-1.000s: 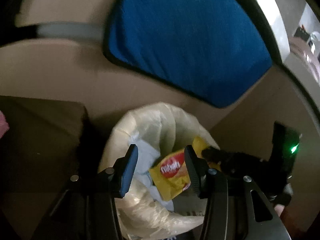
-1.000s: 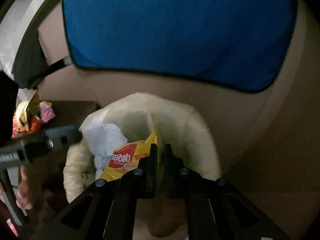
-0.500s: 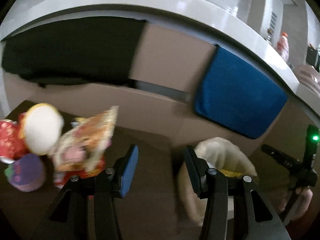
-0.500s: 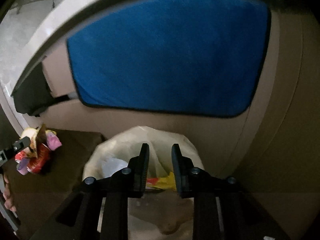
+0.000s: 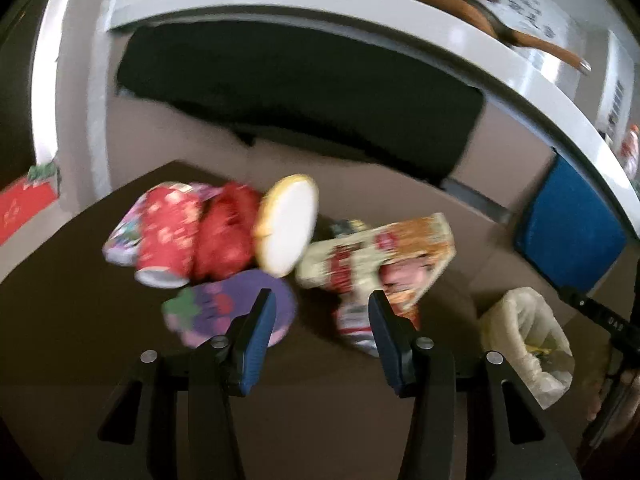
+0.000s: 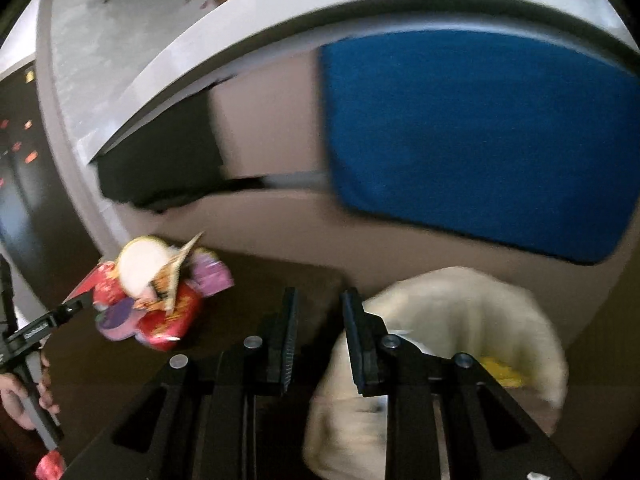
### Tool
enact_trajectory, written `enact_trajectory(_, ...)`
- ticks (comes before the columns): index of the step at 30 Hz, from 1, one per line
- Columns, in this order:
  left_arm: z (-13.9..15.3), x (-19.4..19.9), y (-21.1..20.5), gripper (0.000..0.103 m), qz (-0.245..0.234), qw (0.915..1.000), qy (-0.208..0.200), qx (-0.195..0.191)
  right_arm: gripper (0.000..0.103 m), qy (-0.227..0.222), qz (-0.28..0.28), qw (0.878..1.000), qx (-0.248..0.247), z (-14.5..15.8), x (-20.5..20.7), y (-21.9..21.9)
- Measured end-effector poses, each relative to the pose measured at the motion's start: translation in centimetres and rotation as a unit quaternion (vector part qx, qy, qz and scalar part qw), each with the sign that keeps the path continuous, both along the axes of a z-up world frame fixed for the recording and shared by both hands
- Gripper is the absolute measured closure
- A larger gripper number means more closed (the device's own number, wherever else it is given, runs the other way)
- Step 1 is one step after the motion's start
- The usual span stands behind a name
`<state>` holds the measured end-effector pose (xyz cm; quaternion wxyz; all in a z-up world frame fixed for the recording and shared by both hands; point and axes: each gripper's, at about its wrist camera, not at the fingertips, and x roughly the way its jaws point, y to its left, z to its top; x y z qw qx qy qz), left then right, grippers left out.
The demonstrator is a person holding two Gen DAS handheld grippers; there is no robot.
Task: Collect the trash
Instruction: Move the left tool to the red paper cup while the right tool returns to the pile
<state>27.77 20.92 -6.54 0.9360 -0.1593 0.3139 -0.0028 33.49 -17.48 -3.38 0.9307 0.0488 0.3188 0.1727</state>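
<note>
A heap of trash lies on the dark table (image 5: 80, 340): a red paper cup (image 5: 168, 236), a crumpled red wrapper (image 5: 228, 236), a round white lid (image 5: 286, 224), a purple wrapper (image 5: 224, 312) and a cream-and-orange snack packet (image 5: 376, 256). My left gripper (image 5: 320, 316) hovers open just in front of the heap, with nothing between its fingers. The bin with a cream bag (image 6: 460, 312) stands to the right of the table, a yellow wrapper (image 6: 500, 372) inside. My right gripper (image 6: 318, 312) is open and empty, at the bin's left rim. The heap (image 6: 152, 292) lies to its left.
A blue cloth (image 6: 480, 140) and a black cloth (image 5: 300, 92) hang from the white counter edge (image 5: 520, 92) behind the table. A wooden utensil (image 5: 480, 12) lies on the counter. A hand (image 6: 20, 396) holds the left gripper at the far left of the right wrist view.
The right gripper let go of the yellow wrapper into the bin, opened, and rose and swung left. The left gripper swung left from over the bin to the heap on the table.
</note>
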Motion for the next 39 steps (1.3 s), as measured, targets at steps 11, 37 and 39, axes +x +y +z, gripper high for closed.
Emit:
enact_trajectory(11,-3.9,1.0,5.3,0.054,-0.016,0.9985,0.038,-0.036,0.081,0.042,0.077,0.996,0.006,-3.5,0.5,10.0)
enact_trajectory(37,-2.4,4.8,13.4,0.050,0.049,0.9982,0.028,-0.019,0.081,0.111,0.111,0.988,0.006,-7.9,-2.1,11.8)
enact_trajectory(39,-3.5,6.3,15.0,0.049,0.063,0.9958,0.051,-0.042,0.081,0.112,0.113,0.987,0.008,-8.2,-2.2,12.1)
